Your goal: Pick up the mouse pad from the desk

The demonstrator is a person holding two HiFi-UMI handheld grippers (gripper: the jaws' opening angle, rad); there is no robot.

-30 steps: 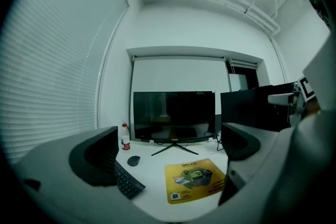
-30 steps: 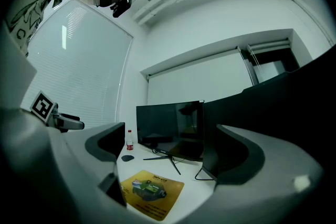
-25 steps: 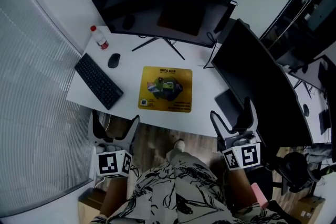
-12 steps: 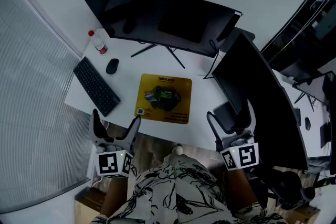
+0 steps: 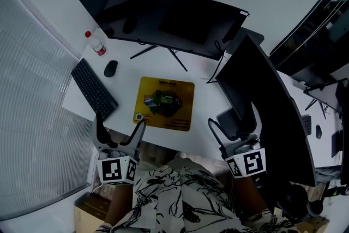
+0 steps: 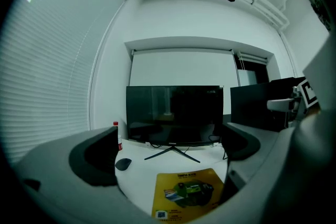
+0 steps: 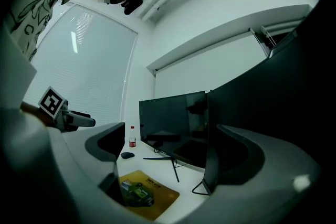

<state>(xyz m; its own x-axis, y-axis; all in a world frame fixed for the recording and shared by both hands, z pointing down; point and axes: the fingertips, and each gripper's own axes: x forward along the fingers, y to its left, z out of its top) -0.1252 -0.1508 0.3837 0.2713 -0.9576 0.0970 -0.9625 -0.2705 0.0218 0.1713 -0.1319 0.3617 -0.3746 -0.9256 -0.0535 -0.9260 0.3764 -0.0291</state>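
Tongs, item one: your left gripper (image 5: 121,120), jaws spread wide with nothing between them; its own view looks through the gap at bare desk and the pad beyond. Tongs, item two: your right gripper (image 5: 233,116), jaws likewise released and empty. Item three: mouse pad (image 5: 164,103), yellow with a dark printed picture, lying flat on the white desk (image 5: 202,90) near its front edge, untouched by either tool. Seen from the pad in the head view, your left gripper sits at about 7 o'clock and your right at about 4 o'clock, both apart from it. Surroundings: keyboard (image 5: 94,89) at 9 o'clock of the pad, mouse (image 5: 110,68) at 10 o'clock, bottle (image 5: 95,44) further out along the same line, curved monitor (image 5: 163,16) at 12 o'clock, second monitor (image 5: 262,95) at 3 o'clock. Progress, as judged: nothing of the pick-up is done; the reach, the closing on an edge of the pad and the lift all remain. Pose: you hold both tools low at the near edge of the desk, close to your body, marker cubes toward you and jaws aimed toward 12 o'clock. In the left gripper view the pad shows low between the jaws, so that tool looks the better lined up.
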